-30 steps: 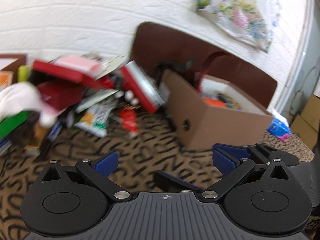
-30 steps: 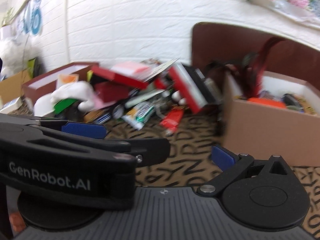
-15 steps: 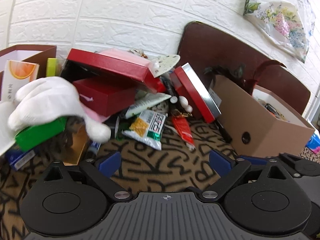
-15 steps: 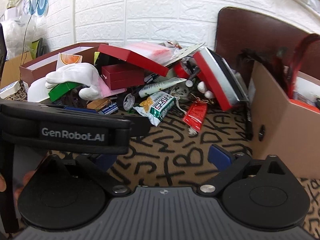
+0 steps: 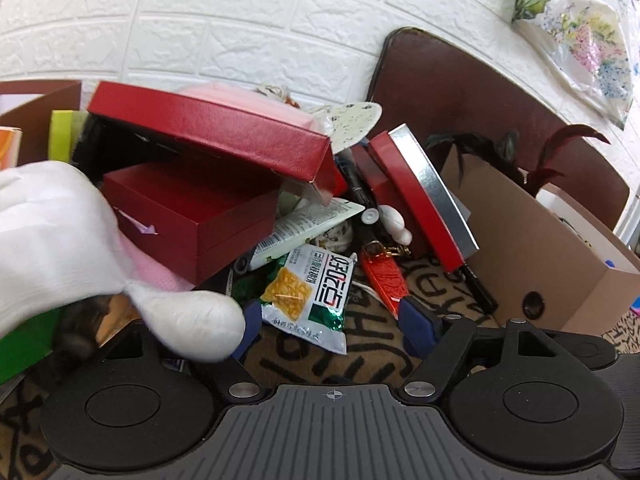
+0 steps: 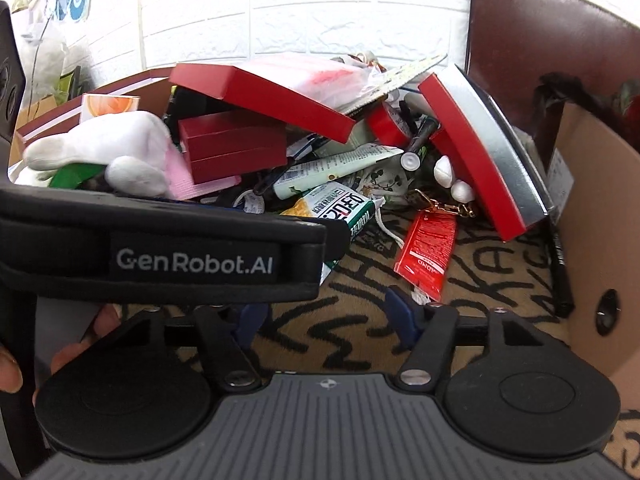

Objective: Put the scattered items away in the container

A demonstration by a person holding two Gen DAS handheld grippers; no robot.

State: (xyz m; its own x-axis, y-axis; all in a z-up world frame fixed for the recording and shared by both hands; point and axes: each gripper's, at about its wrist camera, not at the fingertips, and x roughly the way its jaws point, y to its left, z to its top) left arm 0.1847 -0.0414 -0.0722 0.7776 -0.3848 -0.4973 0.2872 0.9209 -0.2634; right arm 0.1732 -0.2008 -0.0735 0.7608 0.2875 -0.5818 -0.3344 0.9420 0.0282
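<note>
A pile of scattered items lies against the wall: red boxes, a green-and-white snack packet, a red sachet, a white tube and a white glove. My left gripper is open, its blue pads on either side of the snack packet's near end. The cardboard container stands to the right. My right gripper is open and empty over the patterned cloth, near the red sachet. The left gripper's body crosses the right wrist view and hides part of the packet.
A tilted red box with a silver face leans beside the container. A black marker lies along the container wall. A brown chair back stands behind. Another brown box sits at far left.
Both grippers have moved forward towards the pile. The left gripper now straddles the snack packet. The container has shifted to the right edge of both views.
</note>
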